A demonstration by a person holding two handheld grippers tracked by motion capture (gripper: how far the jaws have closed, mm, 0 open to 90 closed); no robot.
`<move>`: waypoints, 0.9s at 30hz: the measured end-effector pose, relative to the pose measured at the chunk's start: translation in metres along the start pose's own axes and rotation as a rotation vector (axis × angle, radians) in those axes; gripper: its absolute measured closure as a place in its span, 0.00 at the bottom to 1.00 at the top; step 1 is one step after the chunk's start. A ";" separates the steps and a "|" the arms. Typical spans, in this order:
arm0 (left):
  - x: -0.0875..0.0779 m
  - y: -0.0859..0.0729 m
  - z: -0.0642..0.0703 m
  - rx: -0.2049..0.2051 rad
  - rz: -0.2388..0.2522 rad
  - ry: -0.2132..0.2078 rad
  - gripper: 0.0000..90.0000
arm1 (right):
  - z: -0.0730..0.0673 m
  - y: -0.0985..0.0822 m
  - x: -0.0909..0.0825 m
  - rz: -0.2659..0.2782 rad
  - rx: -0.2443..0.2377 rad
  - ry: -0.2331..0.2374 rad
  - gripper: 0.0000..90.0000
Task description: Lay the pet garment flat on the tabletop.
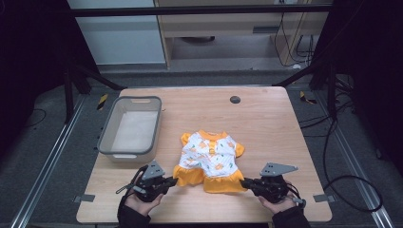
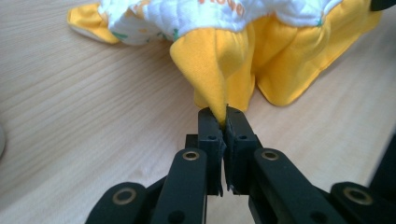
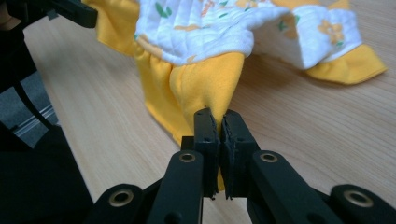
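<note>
Wooden table (image 1: 266, 123), a grey bin (image 1: 129, 127) at its left. To the right of the bin, nearer the person, lies the small dress (image 1: 209, 159). Left gripper (image 1: 172, 182) is clamped on the yellow hem's left corner, right gripper (image 1: 244, 182) on its right corner; each pinches a peak of fabric between closed jaws.

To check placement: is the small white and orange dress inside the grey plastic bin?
No, the dress lies on the wooden table beside the bin.
</note>
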State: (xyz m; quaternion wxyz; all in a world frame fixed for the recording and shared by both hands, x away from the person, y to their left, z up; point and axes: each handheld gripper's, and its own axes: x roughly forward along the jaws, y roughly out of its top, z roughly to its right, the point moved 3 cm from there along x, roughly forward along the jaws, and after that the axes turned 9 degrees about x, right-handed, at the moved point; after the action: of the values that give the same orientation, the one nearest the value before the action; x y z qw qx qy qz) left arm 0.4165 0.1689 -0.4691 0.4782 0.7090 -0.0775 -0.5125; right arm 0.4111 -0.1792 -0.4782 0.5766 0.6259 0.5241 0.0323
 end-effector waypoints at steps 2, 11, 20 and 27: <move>-0.008 -0.003 0.001 -0.008 0.000 -0.010 0.96 | -0.001 0.000 -0.002 -0.001 0.003 0.006 0.95; -0.012 -0.024 -0.003 -0.079 -0.083 -0.065 0.91 | -0.001 -0.006 -0.017 0.002 0.062 0.041 0.91; -0.029 -0.013 -0.013 -0.062 0.010 0.057 0.61 | 0.009 -0.001 -0.020 0.089 0.033 -0.070 0.73; -0.012 0.034 -0.036 0.020 0.064 0.164 0.55 | 0.039 0.032 -0.008 0.187 0.049 -0.165 0.68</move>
State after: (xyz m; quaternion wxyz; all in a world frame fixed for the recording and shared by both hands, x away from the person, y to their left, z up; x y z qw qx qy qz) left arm 0.4524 0.1794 -0.4353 0.4918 0.7506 -0.0657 -0.4363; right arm 0.4523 -0.2047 -0.4619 0.5968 0.6865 0.4148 0.0215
